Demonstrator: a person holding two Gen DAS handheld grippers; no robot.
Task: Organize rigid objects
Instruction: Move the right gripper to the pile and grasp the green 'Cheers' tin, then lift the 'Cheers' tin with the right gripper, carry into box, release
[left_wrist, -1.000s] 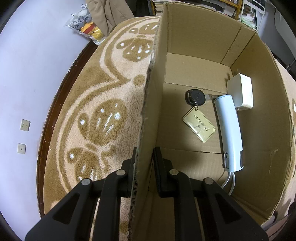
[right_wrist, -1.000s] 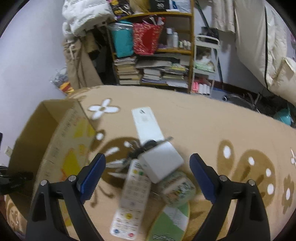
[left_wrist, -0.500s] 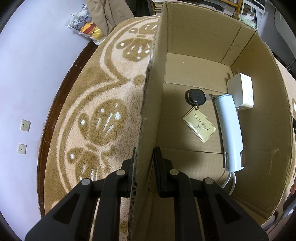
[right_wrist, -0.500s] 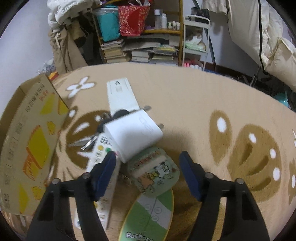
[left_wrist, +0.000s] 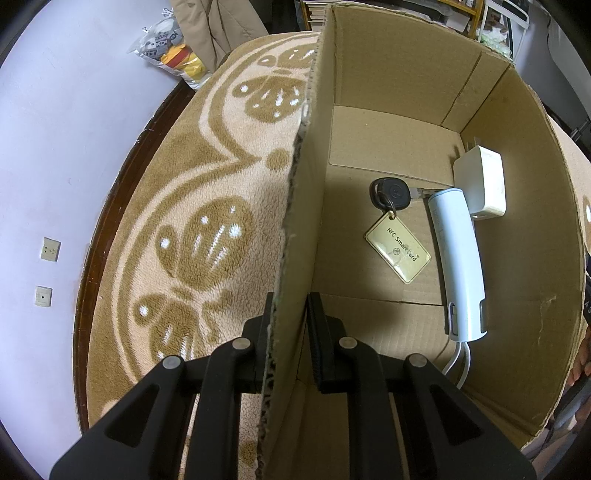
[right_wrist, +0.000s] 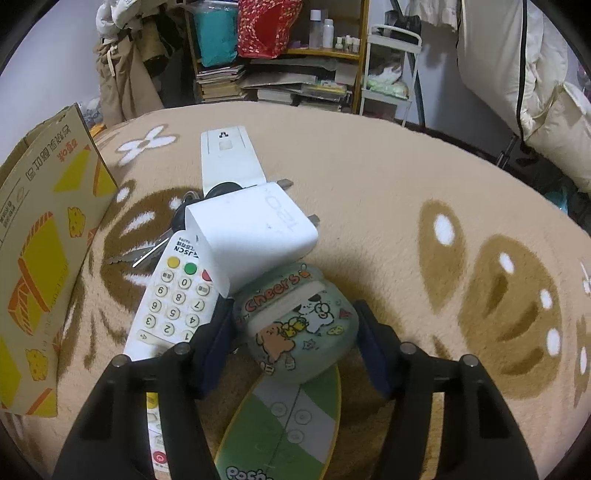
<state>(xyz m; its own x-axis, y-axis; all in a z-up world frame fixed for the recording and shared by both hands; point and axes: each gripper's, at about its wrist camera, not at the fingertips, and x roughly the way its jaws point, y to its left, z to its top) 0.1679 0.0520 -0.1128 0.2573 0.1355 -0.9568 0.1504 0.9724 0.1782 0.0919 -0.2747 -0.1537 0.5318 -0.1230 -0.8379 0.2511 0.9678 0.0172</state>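
While my left tongs (left_wrist: 290, 332) stay out of the sorting, clamped on the near wall of the cardboard box (left_wrist: 406, 74), I see a black key fob (left_wrist: 390, 192) with a gold card (left_wrist: 398, 249), a pale blue wand (left_wrist: 460, 266) and a white charger (left_wrist: 482, 181) on the box floor.

Through the right wrist camera, my right tongs (right_wrist: 295, 345) stand apart around a green cartoon-printed case (right_wrist: 301, 326) on the carpet (right_wrist: 424, 177), not yet pinching. It touches a white plug block (right_wrist: 251, 232) beside a white remote (right_wrist: 173, 299).
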